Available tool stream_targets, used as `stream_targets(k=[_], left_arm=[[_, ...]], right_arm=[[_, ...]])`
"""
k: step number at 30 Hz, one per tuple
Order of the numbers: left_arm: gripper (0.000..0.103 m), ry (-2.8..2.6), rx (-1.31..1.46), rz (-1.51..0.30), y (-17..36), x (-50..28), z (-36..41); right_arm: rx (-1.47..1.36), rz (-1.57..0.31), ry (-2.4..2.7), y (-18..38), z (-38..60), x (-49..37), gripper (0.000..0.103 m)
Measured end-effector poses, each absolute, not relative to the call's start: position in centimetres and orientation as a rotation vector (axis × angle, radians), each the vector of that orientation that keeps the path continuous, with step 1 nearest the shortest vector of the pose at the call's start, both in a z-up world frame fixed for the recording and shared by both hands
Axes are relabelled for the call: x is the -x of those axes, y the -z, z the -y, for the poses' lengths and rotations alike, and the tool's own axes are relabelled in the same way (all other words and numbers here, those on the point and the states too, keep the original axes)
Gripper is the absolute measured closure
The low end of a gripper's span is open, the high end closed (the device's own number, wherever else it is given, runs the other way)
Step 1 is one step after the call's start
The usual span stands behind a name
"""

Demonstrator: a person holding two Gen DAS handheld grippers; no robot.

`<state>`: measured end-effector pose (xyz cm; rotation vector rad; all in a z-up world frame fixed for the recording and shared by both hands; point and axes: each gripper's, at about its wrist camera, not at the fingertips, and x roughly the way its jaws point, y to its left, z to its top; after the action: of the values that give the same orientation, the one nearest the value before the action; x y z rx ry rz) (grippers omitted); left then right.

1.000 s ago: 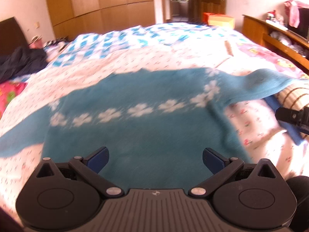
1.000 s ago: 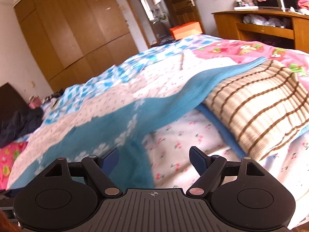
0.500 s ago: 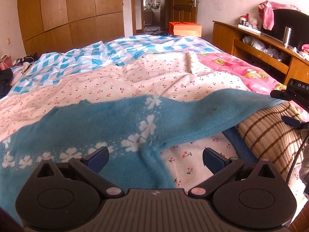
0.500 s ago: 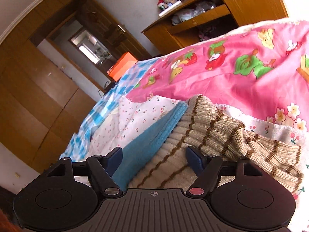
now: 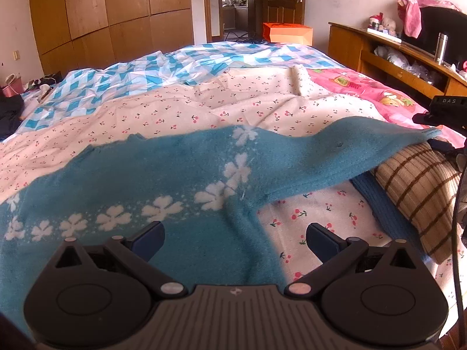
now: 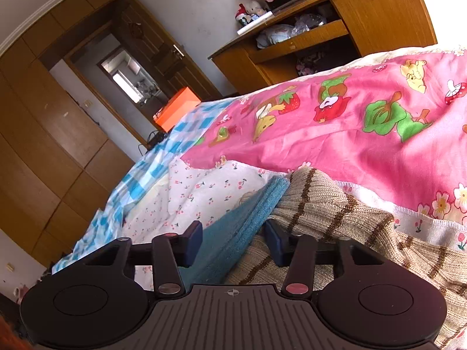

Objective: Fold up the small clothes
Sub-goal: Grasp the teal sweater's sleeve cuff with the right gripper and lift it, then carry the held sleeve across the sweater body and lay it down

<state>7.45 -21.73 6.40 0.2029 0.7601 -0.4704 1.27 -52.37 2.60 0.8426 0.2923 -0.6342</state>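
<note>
A small blue sweater (image 5: 163, 180) with white flowers lies spread on the bed. Its right sleeve (image 5: 364, 143) stretches right, over a beige brown-striped knit (image 5: 420, 186). My left gripper (image 5: 235, 237) is open and empty, low over the sweater's lower right body. My right gripper (image 6: 233, 240) has its jaws partly closed around the blue sleeve end (image 6: 248, 215), which lies between the fingers on the striped knit (image 6: 335, 210); the jaws still show a gap. Its body shows at the right edge of the left wrist view (image 5: 446, 110).
The bed has a cherry-print sheet (image 5: 204, 102), a blue checked cover (image 5: 146, 70) and a pink cartoon cover (image 6: 364, 134). A wooden shelf unit (image 5: 394, 58) stands right of the bed. A wardrobe (image 5: 102, 14) and an orange box (image 5: 287, 32) are at the back.
My right gripper's jaws have narrowed around the blue sleeve end on the striped knit. The left gripper has barely moved and stays open over the sweater.
</note>
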Motion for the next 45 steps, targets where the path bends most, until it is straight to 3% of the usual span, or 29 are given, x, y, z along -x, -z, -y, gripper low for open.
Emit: stream_targets(k=[4,7,15,23,34,45], left_arm=[[0.0,0.44,-0.212,-0.764,-6.0,-7.5,19.9],[0.0,0.414,-0.197,-0.77,-5.7,-7.6,18.4],[0.0,0.359,-0.121,-0.765,-5.6,-8.0,13.3],[0.0,0.229,-0.053,-0.756,-4.4,-9.0,4.1],[0.0,-0.013,0.035,-0.719,-1.7,-9.8,-6.6],[0.0,-0.06,0.155,-0.761,-0.1,-11.4,-9.2]], right_arm=[[-0.873,-0.318,0.634,-2.4,53.3,-2.0,0.086],[-0.869,-0.296,0.6,-3.4,52.6,-1.9,0.093],[-0.718,-0.281,0.32,-9.2,43.1,-6.4,0.093],[-0.6,-0.397,-0.013,-12.0,27.7,-15.6,0.094],[-0.333,-0.691,-0.209,-4.6,7.7,-25.9,0.094],[-0.192,-0.847,-0.212,1.8,2.9,-27.0,0.094]])
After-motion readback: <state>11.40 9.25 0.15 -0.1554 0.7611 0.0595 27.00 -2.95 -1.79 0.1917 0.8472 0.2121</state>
